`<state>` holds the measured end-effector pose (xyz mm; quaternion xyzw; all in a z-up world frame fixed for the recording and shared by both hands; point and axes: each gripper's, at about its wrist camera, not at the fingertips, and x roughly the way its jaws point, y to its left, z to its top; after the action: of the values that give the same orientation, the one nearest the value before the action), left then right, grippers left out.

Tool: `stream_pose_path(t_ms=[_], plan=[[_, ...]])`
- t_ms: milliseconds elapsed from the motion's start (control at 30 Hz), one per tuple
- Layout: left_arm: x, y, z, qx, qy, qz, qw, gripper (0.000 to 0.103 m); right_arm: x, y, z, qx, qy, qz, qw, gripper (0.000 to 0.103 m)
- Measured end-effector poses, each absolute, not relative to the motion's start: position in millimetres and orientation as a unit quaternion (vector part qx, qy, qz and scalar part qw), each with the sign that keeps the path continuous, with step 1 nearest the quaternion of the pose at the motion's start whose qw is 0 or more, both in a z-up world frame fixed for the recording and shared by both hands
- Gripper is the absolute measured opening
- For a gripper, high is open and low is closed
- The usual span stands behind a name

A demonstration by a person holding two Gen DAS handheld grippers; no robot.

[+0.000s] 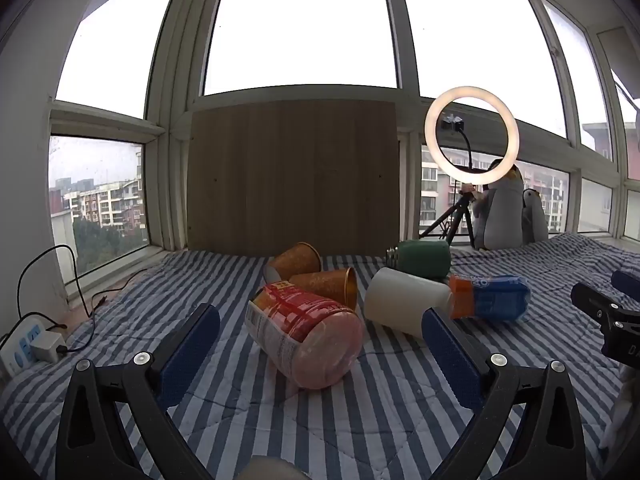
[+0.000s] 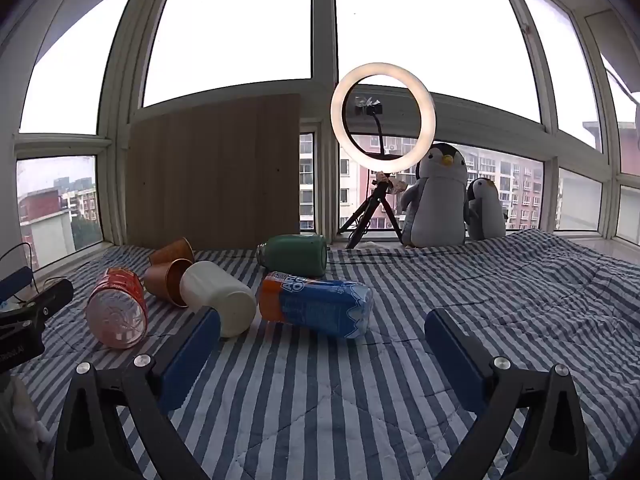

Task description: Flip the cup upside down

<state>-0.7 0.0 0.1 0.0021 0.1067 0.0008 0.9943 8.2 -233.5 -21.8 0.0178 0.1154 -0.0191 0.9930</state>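
Several cups lie on their sides on a blue-and-white striped quilt. A clear cup with a red label lies nearest my left gripper, which is open and empty, just in front of it. Behind are two orange paper cups, a white cup, a blue-and-orange cup and a green cup. My right gripper is open and empty, with the blue-and-orange cup just beyond its fingertips and the white cup by its left finger. The red-label cup lies far left.
A wooden board leans against the window at the back. A ring light on a tripod and two plush penguins stand on the sill at the right. A power strip with cables lies at the left edge.
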Motion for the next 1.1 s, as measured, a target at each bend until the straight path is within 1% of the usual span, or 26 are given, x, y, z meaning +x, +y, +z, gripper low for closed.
stream_pose_path(t_ms=[467, 1100], plan=[[-1.6, 1.3, -1.4, 0.000, 0.109, 0.001, 0.994, 0.102, 5.4, -232.2, -21.8, 0.019, 0.105, -0.020, 0.994, 0.101], [-1.0, 0.1, -1.7, 0.001, 0.112, 0.001, 0.994, 0.102, 9.6, -234.8, -22.8, 0.023, 0.113, -0.019, 0.993, 0.101]])
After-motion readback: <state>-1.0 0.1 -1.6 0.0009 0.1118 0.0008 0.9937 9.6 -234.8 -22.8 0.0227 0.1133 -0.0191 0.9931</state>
